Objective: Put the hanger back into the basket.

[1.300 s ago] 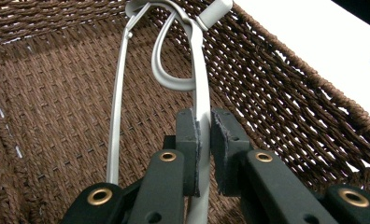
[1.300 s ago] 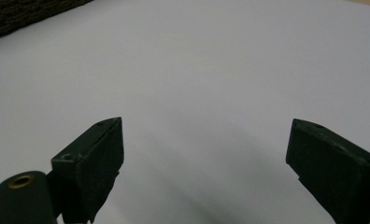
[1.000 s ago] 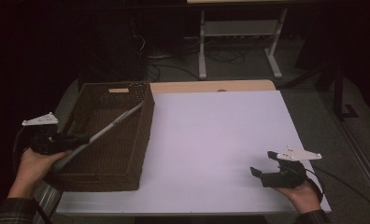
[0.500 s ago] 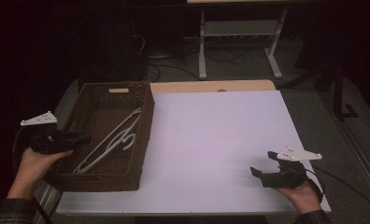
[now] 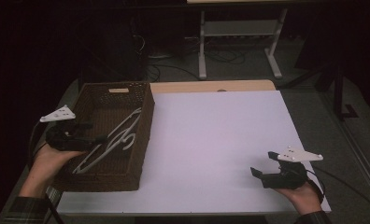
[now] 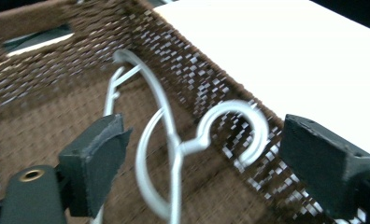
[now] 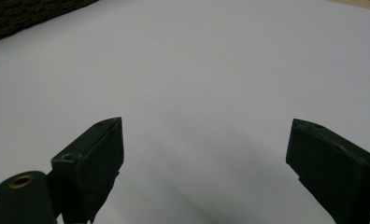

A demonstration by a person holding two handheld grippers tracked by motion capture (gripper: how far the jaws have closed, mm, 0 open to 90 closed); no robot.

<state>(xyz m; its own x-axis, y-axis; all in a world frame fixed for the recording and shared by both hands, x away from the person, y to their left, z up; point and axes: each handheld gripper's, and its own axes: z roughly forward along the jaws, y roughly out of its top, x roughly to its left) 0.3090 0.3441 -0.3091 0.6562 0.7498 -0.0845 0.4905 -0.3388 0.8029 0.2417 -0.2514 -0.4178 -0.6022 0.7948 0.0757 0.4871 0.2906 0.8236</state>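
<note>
Released since a second ago: white wire clothes hanger [image 5: 109,142] now lies flat in the brown woven wicker basket [image 5: 143,140], so the drop-off looks done. Left gripper [image 5: 93,132] jaws have just been opening, spread wide over the hanger, gripping nothing. Right gripper [image 5: 259,173] spread, empty, over the white tabletop [image 5: 216,135].

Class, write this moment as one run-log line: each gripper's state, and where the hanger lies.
left gripper: jaws just opening, nothing gripped | hanger: lying in basket | right gripper: open over white tabletop
</note>
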